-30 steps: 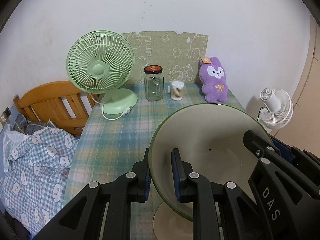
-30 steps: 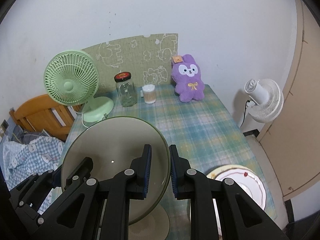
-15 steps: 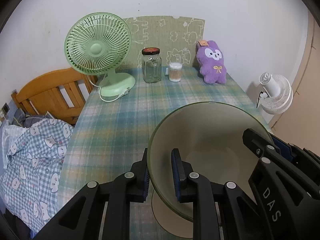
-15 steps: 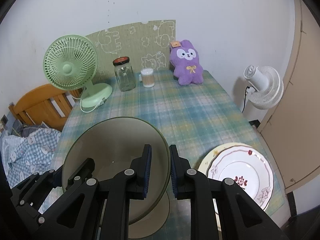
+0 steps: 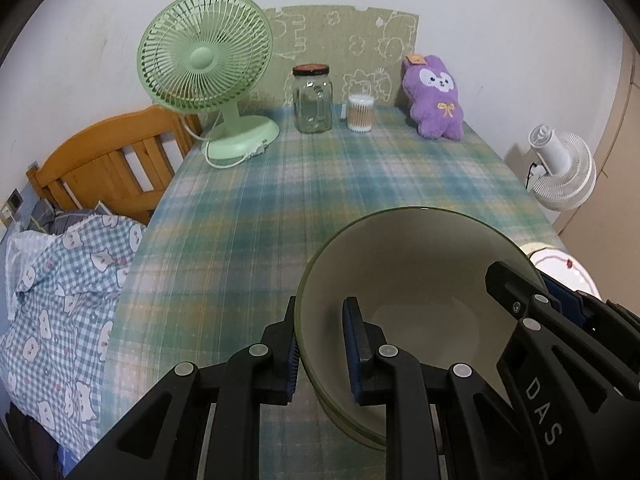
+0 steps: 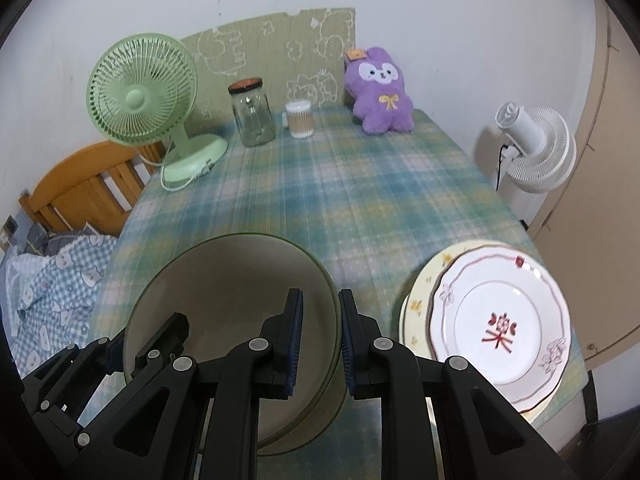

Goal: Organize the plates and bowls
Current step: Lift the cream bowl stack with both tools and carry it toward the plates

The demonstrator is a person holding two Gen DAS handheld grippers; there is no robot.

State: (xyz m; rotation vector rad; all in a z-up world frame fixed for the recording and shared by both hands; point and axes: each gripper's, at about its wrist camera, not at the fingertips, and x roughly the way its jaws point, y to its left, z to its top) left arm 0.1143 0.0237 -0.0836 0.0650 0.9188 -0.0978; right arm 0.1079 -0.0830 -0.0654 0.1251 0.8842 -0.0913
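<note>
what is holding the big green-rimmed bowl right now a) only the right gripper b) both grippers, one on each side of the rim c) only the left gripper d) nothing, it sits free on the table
b: the left gripper clamps one side of the bowl rim, and the right gripper clamps the opposite side.

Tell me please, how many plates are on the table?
2, stacked near the table's right front corner: a white plate with a red design lies on a yellow plate. More may be hidden underneath.
</note>
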